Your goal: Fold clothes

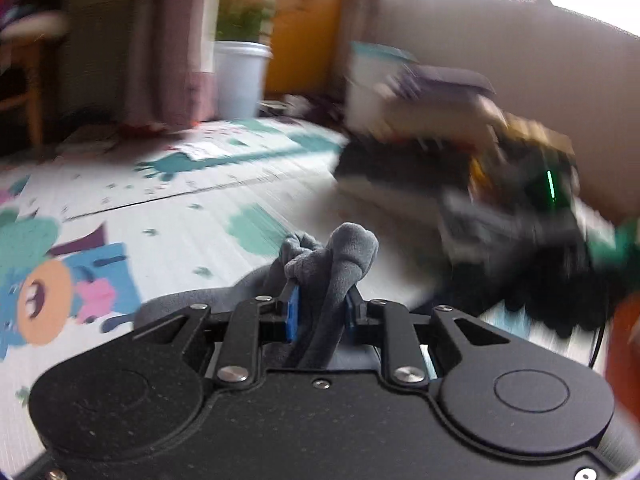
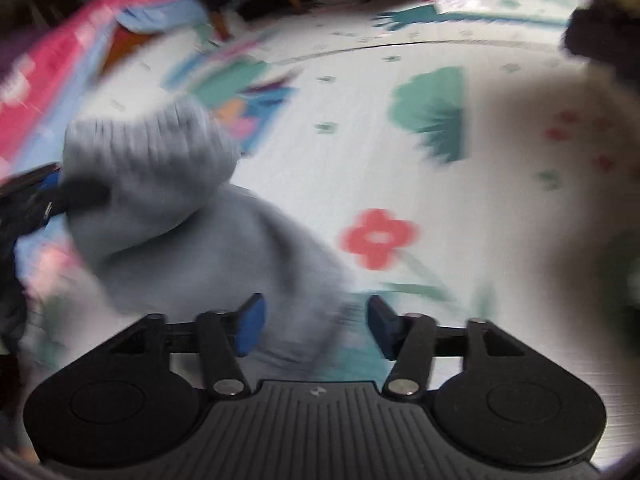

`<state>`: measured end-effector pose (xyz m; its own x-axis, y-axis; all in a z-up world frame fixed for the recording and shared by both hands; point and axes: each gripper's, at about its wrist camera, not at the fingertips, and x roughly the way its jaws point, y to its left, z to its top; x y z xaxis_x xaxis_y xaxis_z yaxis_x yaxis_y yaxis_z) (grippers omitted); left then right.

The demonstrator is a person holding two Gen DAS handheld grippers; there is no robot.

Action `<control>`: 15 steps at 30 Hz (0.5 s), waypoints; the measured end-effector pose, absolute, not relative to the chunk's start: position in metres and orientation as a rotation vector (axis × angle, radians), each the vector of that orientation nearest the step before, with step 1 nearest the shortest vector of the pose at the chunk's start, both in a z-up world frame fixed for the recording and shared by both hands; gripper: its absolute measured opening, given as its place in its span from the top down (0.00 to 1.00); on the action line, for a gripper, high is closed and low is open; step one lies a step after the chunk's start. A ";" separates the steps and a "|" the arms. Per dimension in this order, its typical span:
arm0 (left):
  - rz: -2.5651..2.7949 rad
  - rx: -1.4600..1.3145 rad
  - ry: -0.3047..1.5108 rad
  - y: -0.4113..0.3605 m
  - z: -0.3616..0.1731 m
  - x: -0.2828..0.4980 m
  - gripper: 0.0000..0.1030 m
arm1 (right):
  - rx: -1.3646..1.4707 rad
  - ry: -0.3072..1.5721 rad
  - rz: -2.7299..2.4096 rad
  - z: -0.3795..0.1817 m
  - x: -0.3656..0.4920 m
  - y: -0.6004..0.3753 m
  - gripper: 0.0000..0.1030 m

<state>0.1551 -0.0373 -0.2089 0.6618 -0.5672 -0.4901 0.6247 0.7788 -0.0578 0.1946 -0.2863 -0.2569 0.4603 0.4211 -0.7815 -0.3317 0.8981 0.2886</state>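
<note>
The left tool (image 1: pixel 320 312) is clamped on a bunched fold of the grey garment (image 1: pixel 340 256); the soft fabric is squeezed between its blue pads (image 1: pixel 293 316) and sticks up past them in a knotted lump. From the right wrist view the same garment (image 2: pixel 160 200) hangs in the air above the play mat (image 2: pixel 400 160), a ribbed edge at its top, with the left tool (image 2: pixel 44 196) biting into it from the left side of the picture.

The right tool (image 2: pixel 316 324) holds nothing. Its jaws stand apart, and the lower part of the garment droops down between and behind its blue pads (image 2: pixel 252 328) without being pinched by them; the picture is blurred, so whether cloth brushes the left pad I cannot tell.

The play mat (image 1: pixel 160 200) covers the floor, pale with teal patches, a red flower (image 2: pixel 378 238) just beyond the garment and a cartoon figure (image 1: pixel 52 292) at its near left edge. Beyond the mat's far edge stand a white plant pot (image 1: pixel 240 80) with green leaves and a pinkish curtain (image 1: pixel 172 40) beside it. To the right of the garment, the right tool (image 1: pixel 520 200) shows only as a dark, smeared shape in a black glove (image 1: pixel 560 288).
</note>
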 end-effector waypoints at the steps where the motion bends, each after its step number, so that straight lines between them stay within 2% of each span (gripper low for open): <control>1: -0.681 0.135 0.524 -0.043 -0.215 0.153 0.80 | 0.066 0.989 0.426 -0.256 0.194 -0.287 0.38; 3: -0.677 0.199 0.522 -0.056 -0.225 0.148 0.80 | -0.003 1.000 0.371 -0.256 0.194 -0.288 0.33; 15: -0.715 0.606 0.431 -0.105 -0.264 0.113 0.78 | -0.109 1.060 0.289 -0.271 0.191 -0.294 0.27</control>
